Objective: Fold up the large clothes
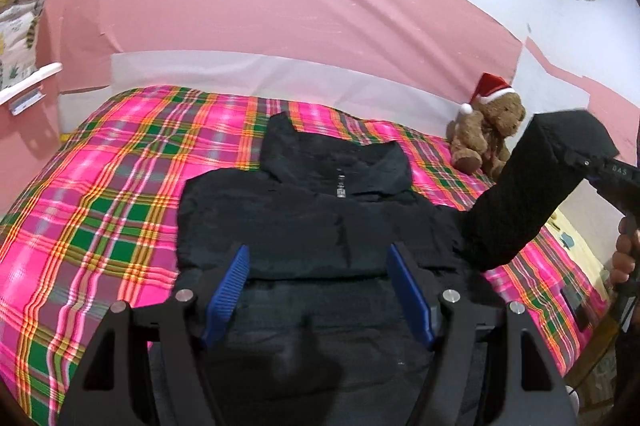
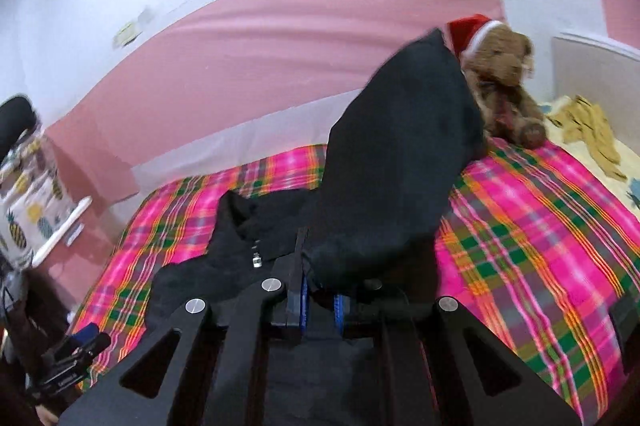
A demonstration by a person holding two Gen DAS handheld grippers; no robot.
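A black jacket (image 1: pixel 312 209) lies flat on a pink plaid bedspread (image 1: pixel 100 209), collar toward the wall. My left gripper (image 1: pixel 318 266) is open, its blue pads (image 1: pixel 230 282) spread just above the jacket's body, holding nothing. My right gripper (image 2: pixel 320 302) is shut on the jacket's right sleeve (image 2: pixel 400 161) and holds it lifted off the bed. The raised sleeve also shows in the left wrist view (image 1: pixel 532 189), with the right gripper (image 1: pixel 576 155) pinching its cuff. The jacket's collar and zip show in the right wrist view (image 2: pixel 256 226).
A brown teddy bear with a Santa hat (image 1: pixel 486 129) sits at the bed's far right corner by the pink wall; it also shows in the right wrist view (image 2: pixel 500 81). A yellow patterned cloth (image 2: pixel 592 133) lies right of the bed. A pineapple-print bag (image 2: pixel 24 209) hangs at left.
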